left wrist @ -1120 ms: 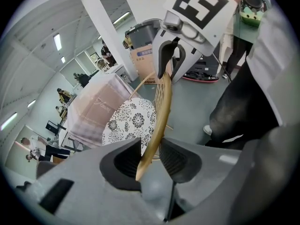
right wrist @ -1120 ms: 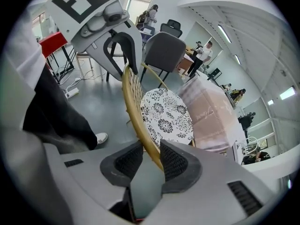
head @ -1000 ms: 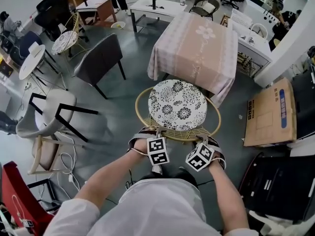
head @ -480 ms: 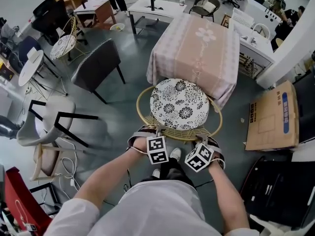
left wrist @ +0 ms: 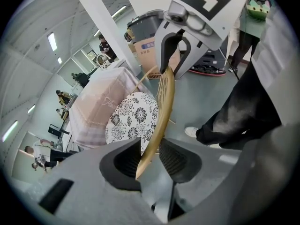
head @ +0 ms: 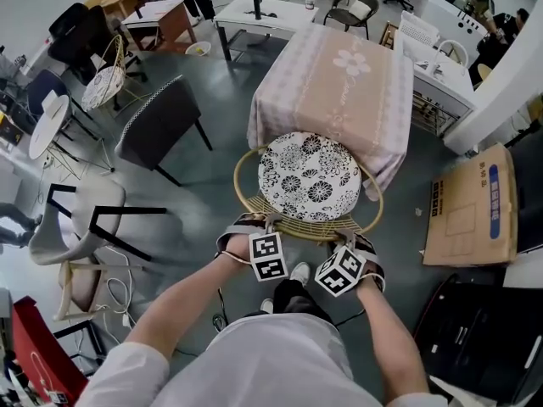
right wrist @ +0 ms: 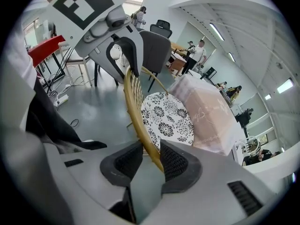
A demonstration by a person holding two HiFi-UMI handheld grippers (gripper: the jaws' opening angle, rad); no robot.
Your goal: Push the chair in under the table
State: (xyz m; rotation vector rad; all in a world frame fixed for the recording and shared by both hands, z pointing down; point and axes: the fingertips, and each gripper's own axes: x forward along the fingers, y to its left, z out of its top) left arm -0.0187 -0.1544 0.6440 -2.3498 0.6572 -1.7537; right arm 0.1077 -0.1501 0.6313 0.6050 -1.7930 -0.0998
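Note:
A rattan chair with a black-and-white flowered cushion (head: 309, 176) stands before a table under a pink cloth (head: 339, 83), the cushion's far edge at the cloth's hanging hem. My left gripper (head: 265, 225) is shut on the chair's curved back rim (head: 246, 202) at the near left. My right gripper (head: 344, 237) is shut on the same rim at the near right. In the left gripper view the rim (left wrist: 161, 111) runs between my pads (left wrist: 176, 158) toward the other gripper. The right gripper view shows the rim (right wrist: 138, 121) against my right pad (right wrist: 176, 161).
A dark grey armchair (head: 157, 125) stands left of the table, with a white chair (head: 76, 219) nearer on the left. A flat cardboard box (head: 471, 206) lies to the right. The person's shoe (head: 297, 271) is just behind the chair. More tables and chairs fill the back.
Both grippers and the chair have moved forward toward the table. The cushion's far edge now reaches the hanging cloth. The person has stepped forward behind it.

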